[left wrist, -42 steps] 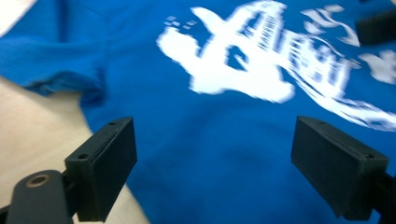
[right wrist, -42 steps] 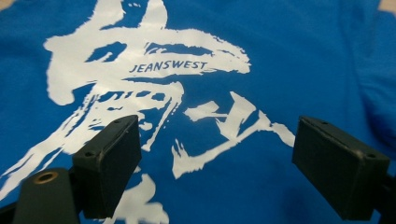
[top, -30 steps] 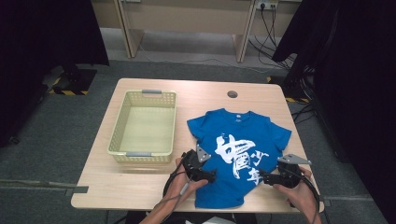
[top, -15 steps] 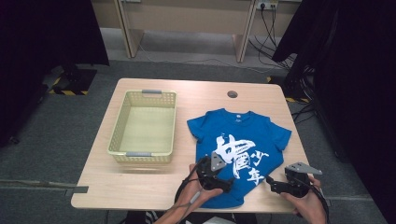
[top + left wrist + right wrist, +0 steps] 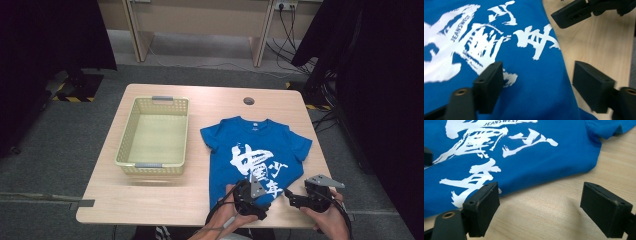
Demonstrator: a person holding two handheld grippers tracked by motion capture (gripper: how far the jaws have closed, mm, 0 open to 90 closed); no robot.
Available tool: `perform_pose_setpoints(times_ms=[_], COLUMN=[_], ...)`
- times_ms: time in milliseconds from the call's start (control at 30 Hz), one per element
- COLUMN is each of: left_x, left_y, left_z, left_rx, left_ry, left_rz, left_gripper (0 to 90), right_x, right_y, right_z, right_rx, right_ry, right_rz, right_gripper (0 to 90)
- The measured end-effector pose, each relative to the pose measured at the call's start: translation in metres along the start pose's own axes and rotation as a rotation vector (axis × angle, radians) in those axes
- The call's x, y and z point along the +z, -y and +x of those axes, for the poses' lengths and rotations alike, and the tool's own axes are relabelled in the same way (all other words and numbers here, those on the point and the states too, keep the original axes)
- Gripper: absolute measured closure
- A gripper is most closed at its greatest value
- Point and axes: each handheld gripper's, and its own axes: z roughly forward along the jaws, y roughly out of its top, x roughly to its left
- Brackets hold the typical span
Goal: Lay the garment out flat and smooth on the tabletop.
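Note:
A blue T-shirt (image 5: 255,145) with white lettering lies flat on the right half of the wooden table (image 5: 150,195), collar at the far side. My left gripper (image 5: 251,194) hovers over the shirt's lower hem. Its jaws have just been closing but still stand apart, with cloth (image 5: 499,32) under them and nothing pinched. In the left gripper view that gripper (image 5: 539,75) straddles the shirt's side edge, and my right gripper (image 5: 574,12) shows beyond it. My right gripper (image 5: 296,200) sits open at the shirt's lower right corner. One of its jaws is over the cloth (image 5: 524,152) and the other over bare wood (image 5: 539,195).
A pale yellow plastic basket (image 5: 149,165) stands on the left half of the table with nothing in it. A round cable hole (image 5: 248,101) is near the far edge. Dark curtains hang on both sides, and cables run along the floor beyond the table.
My left gripper has slid right along the shirt's bottom hem toward my right gripper, which has stayed about where it was.

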Motion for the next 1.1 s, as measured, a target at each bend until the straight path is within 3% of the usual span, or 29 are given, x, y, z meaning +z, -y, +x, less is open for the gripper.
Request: perform_pose_setpoints(times_ms=[33,100,200,300,433,533,600,700,900,1100], left_x=[0.002,0.003,0.003,0.0,-0.011,-0.018,-0.018,-0.013,0.0,0.0], left_y=[-0.001,-0.004,-0.008,-0.016,-0.025,-0.027,-0.024,-0.013,0.003,0.002], left_z=[-0.002,-0.003,0.0,0.009,0.031,0.052,0.066,0.08,0.088,0.083], left_rx=[0.026,0.077,0.088,0.075,-0.03,-0.093,-0.133,-0.198,-0.214,-0.161], left_ry=[-0.014,-0.032,-0.041,-0.045,-0.025,-0.038,-0.058,-0.037,-0.069,-0.099], left_rz=[0.006,0.013,0.003,-0.01,-0.082,-0.109,-0.107,-0.069,-0.01,-0.006], left_gripper=[29.9,45.7,67.2,76.3,78.0,77.3,76.3,74.1,71.8,70.6], right_x=[0.0,0.0,-0.001,-0.001,-0.002,-0.002,-0.001,0.002,0.006,0.009], right_y=[0.0,-0.001,-0.001,-0.001,-0.001,-0.002,-0.002,-0.003,-0.009,-0.018], right_z=[0.0,0.001,0.0,-0.001,-0.002,-0.001,0.0,0.004,0.013,0.021], right_rx=[-0.001,0.004,0.002,0.004,0.008,0.006,0.0,-0.009,-0.031,-0.044], right_ry=[-0.001,-0.001,-0.001,0.004,0.003,0.005,0.002,-0.002,-0.014,-0.017], right_rz=[0.001,-0.002,-0.003,-0.006,-0.01,-0.01,-0.007,-0.004,-0.001,-0.019], right_gripper=[15.8,15.8,15.8,15.8,15.8,15.8,15.8,16.0,16.3,16.5])
